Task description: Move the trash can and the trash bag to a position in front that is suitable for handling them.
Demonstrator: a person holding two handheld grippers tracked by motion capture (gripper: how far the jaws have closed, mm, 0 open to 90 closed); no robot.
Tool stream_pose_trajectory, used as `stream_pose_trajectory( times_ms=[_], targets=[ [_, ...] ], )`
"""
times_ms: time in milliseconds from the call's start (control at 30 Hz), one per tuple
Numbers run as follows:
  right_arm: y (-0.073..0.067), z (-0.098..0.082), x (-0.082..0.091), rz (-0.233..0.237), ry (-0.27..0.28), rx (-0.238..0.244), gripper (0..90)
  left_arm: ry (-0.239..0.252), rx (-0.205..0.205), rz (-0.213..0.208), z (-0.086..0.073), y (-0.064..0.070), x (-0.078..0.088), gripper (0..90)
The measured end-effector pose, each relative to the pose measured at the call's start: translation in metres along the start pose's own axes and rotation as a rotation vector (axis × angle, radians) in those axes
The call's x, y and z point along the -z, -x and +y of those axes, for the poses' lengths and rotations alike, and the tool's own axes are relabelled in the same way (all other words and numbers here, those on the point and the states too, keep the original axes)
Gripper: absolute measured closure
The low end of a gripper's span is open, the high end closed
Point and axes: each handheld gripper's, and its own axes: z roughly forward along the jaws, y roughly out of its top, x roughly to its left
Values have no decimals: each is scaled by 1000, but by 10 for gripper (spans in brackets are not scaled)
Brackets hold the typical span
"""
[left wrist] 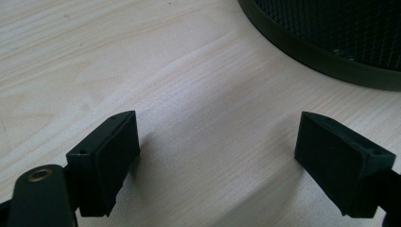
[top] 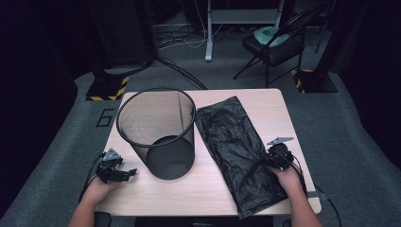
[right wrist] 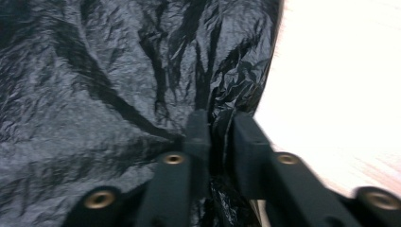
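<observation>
Fingers [right wrist: 198, 137] of the right gripper [right wrist: 218, 130] stand nearly together and pinch a raised fold of the black plastic bag [right wrist: 94, 94] between them; in the right gripper view the film bunches up in the narrow gap, close to the bag's edge where the pale table surface begins. Fingers [left wrist: 111, 156] of the left gripper [left wrist: 217, 156] are spread wide with nothing between them, and bare wood shows in the gap.

In the high view, the right gripper [top: 273, 161] sits on the right-hand edge of the bag [top: 231, 146], toward its near half, with the person's right hand [top: 291, 177] behind it. The bag lies flat and crumpled on the right half of the table [top: 189, 198], running lengthwise from the far side to the near edge, where its near end hangs slightly over.

The wire mesh wastebasket [top: 158, 132] stands upright on the left half of the table, just beside the bag's left edge. Its base rim [left wrist: 321, 56] appears at the upper right of the left gripper view, apart from the pads.

The left gripper [top: 124, 174] rests low over the table near the front left corner, pointing toward the basket's base, held by the left hand [top: 101, 187].
</observation>
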Motion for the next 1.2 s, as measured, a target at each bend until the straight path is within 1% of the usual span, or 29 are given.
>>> stream_pose_trajectory(
  times_ms=[67, 133, 167, 267, 300, 367, 400, 467, 500, 533, 600, 633, 700, 767, 800, 833, 867, 933, 967, 1033, 1100, 1133, 1200],
  targets=[
    [3, -1, 0, 1, 3, 10, 842, -1, -3, 0, 1, 0, -1, 146],
    [7, -2, 2, -12, -5, -5, 861, -4, -3, -7, 2, 0, -1, 149],
    [9, -3, 3, -17, -7, -4, 866, -10, -7, -7, 2, 0, -1, 149],
    [14, -6, 6, -28, -13, -21, 872, -16, -6, -9, 3, 0, 0, 157],
    [17, -8, 7, -32, -13, -20, 871, -14, -11, -9, 3, 0, 0, 168],
    [19, -10, 9, -33, -15, -31, 871, -27, -11, -21, 4, 0, 2, 202],
    [20, -11, 10, -34, -16, -36, 870, -36, -3, -33, 5, 0, 3, 229],
    [22, -12, 11, -32, -15, -46, 861, -34, 11, -51, 6, -2, 6, 257],
    [23, -12, 11, -33, -15, -51, 841, -29, 20, -57, 7, -2, 9, 256],
    [22, -12, 11, -36, -14, -54, 809, -10, 33, -54, 8, -2, 12, 256],
    [22, -12, 11, -44, -13, -65, 716, 33, 55, -58, 12, -2, 19, 255],
    [22, -13, 11, -43, -10, -77, 662, 47, 64, -63, 13, -3, 22, 254],
    [21, -13, 12, -59, -6, -82, 582, 65, 95, -72, 17, -4, 28, 258],
    [21, -13, 14, -61, 3, -93, 541, 71, 112, -71, 21, -4, 36, 269],
    [21, -13, 15, -63, 11, -96, 523, 76, 118, -76, 24, -5, 40, 276],
    [21, -14, 16, -64, 18, -102, 508, 87, 133, -89, 27, -5, 44, 278],
    [21, -14, 17, -65, 22, -108, 497, 94, 139, -97, 29, -6, 49, 286],
    [20, -15, 17, -65, 25, -114, 486, 112, 146, -97, 35, -7, 57, 291],
    [21, -15, 17, -62, 26, -111, 483, 111, 150, -97, 37, -7, 61, 291],
    [20, -16, 17, -59, 25, -111, 475, 120, 146, -88, 43, -9, 70, 291],
    [20, -16, 16, -58, 23, -112, 470, 122, 133, -85, 51, -9, 81, 298],
    [19, -15, 16, -59, 21, -115, 469, 124, 113, -81, 56, -9, 87, 308],
    [18, -15, 16, -58, 20, -107, 466, 132, 94, -68, 63, -8, 96, 313]
  ],
)
